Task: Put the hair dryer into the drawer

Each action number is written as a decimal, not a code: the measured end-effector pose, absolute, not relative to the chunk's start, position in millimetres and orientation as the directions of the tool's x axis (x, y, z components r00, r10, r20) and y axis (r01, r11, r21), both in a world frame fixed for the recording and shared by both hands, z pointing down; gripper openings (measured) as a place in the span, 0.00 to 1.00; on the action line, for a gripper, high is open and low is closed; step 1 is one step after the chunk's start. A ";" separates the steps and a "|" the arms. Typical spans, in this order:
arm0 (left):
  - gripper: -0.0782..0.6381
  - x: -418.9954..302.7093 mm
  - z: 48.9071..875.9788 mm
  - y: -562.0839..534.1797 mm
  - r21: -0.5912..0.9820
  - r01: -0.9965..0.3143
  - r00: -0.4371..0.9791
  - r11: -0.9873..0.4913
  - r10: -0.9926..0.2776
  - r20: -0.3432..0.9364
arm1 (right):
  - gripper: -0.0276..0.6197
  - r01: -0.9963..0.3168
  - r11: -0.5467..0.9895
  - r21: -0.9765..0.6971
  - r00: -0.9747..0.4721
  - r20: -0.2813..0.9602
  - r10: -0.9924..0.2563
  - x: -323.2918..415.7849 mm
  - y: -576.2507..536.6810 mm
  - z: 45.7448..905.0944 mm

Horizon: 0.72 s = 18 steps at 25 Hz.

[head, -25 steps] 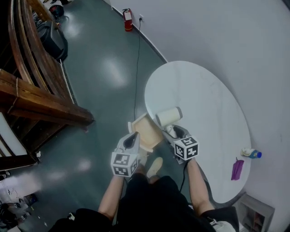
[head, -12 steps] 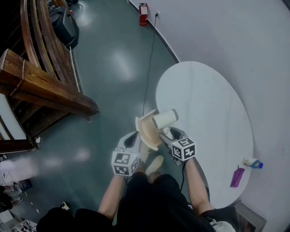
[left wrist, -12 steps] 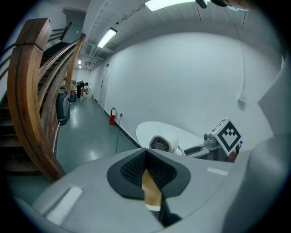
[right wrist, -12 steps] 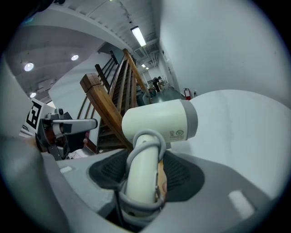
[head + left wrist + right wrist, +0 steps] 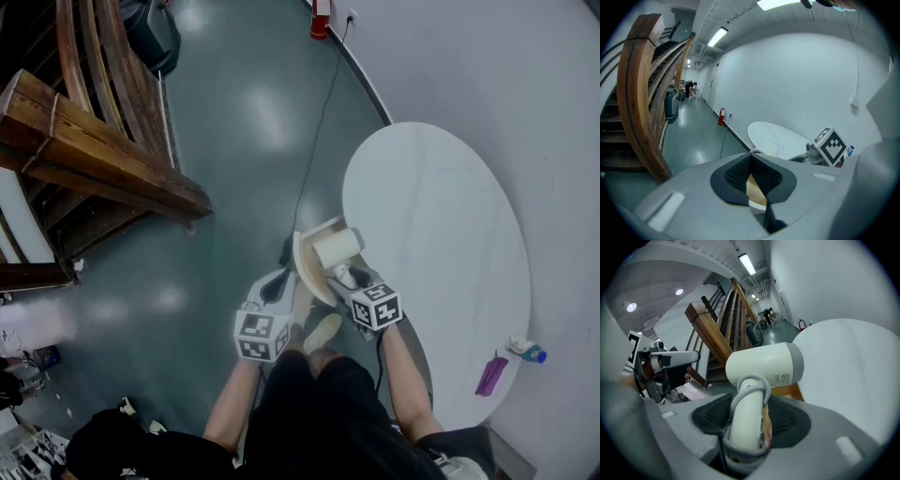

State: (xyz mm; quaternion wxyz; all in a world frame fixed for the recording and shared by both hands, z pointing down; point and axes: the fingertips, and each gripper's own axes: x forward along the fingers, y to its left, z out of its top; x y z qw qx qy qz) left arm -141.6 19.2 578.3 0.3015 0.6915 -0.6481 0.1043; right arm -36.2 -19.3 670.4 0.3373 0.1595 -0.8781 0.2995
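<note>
A cream hair dryer (image 5: 336, 248) is held by its handle in my right gripper (image 5: 354, 279), jaws shut around it. In the right gripper view the handle (image 5: 749, 427) fills the gap and the barrel (image 5: 764, 364) points right. A shallow wooden drawer (image 5: 307, 265) is tipped up on its side just left of the dryer, off the round white table (image 5: 441, 234). My left gripper (image 5: 277, 286) is shut on its thin wooden wall (image 5: 755, 190). The dryer's barrel rests against the drawer's open face.
A wooden staircase (image 5: 94, 150) runs along the left. A fire extinguisher (image 5: 321, 21) and a cable (image 5: 314, 159) lie by the far wall. A blue-capped bottle (image 5: 523, 350) and a purple object (image 5: 490, 375) sit near the table's right edge. The person's shoe (image 5: 323, 330) is below the drawer.
The drawer has tipped from nearly flat to standing on its side. The hair dryer has moved left, up against it. Both grippers kept their hold.
</note>
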 end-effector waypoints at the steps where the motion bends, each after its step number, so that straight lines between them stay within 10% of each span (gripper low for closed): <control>1: 0.12 -143.5 581.6 20.2 0.285 -0.958 0.138 0.026 -0.832 0.537 | 0.43 -0.476 0.772 -0.420 -0.719 0.692 -0.067 -39.5 -16.5 674.4; 18: 0.12 -162.7 642.0 25.2 0.336 -0.940 0.165 0.055 -0.788 0.593 | 0.43 -0.486 0.744 -0.459 -0.641 0.766 0.054 -50.8 3.7 755.6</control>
